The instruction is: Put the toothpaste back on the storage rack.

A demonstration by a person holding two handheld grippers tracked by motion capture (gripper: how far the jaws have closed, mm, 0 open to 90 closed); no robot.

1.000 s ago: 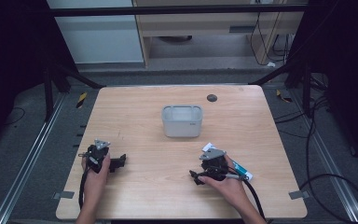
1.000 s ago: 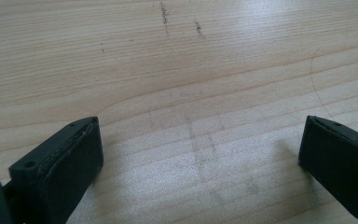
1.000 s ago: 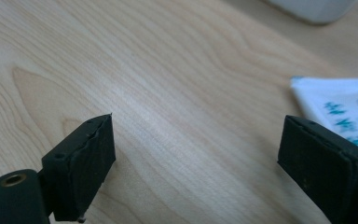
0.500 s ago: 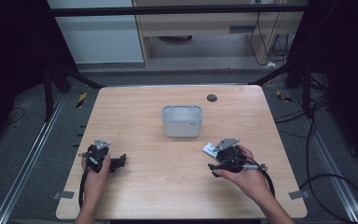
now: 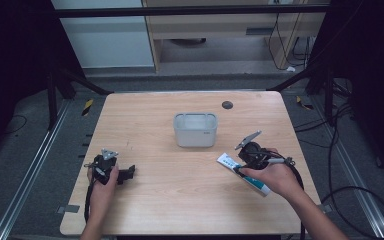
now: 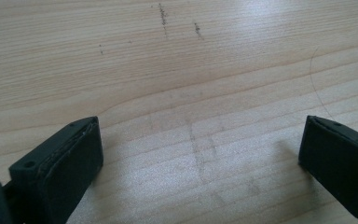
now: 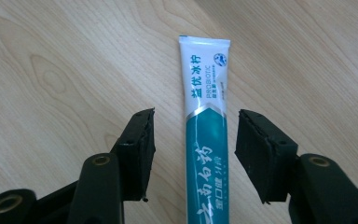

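My right gripper point(image 5: 240, 167) sits over the toothpaste tube point(image 5: 244, 173), which lies flat on the wooden table point(image 5: 180, 200) at its right side, just in front of and to the right of the grey plastic bin point(image 5: 195, 129). In the right gripper view the tube point(image 7: 206, 135) runs straight up between my two black jaws, its white crimped end pointing away from me and its teal half toward me. The jaws have just been closing in on it, yet a strip of bare wood shows on either side of the tube, so the pads point(image 7: 142, 144) are not pressing it (it is between them, not pinched). My right hand point(image 5: 275, 177) wraps the handle, and the grey three-cornered plate tilts up toward the bin.

My left gripper point(image 5: 127, 173) rests low on the table near its left front corner, well apart from the tube and the bin, held in my left hand point(image 5: 102, 180). In the left gripper view its jaws stand spread wide, with only bare wood grain point(image 6: 191, 93) between them.

A small dark round mark point(image 5: 226, 105) sits on the tabletop beyond the bin.
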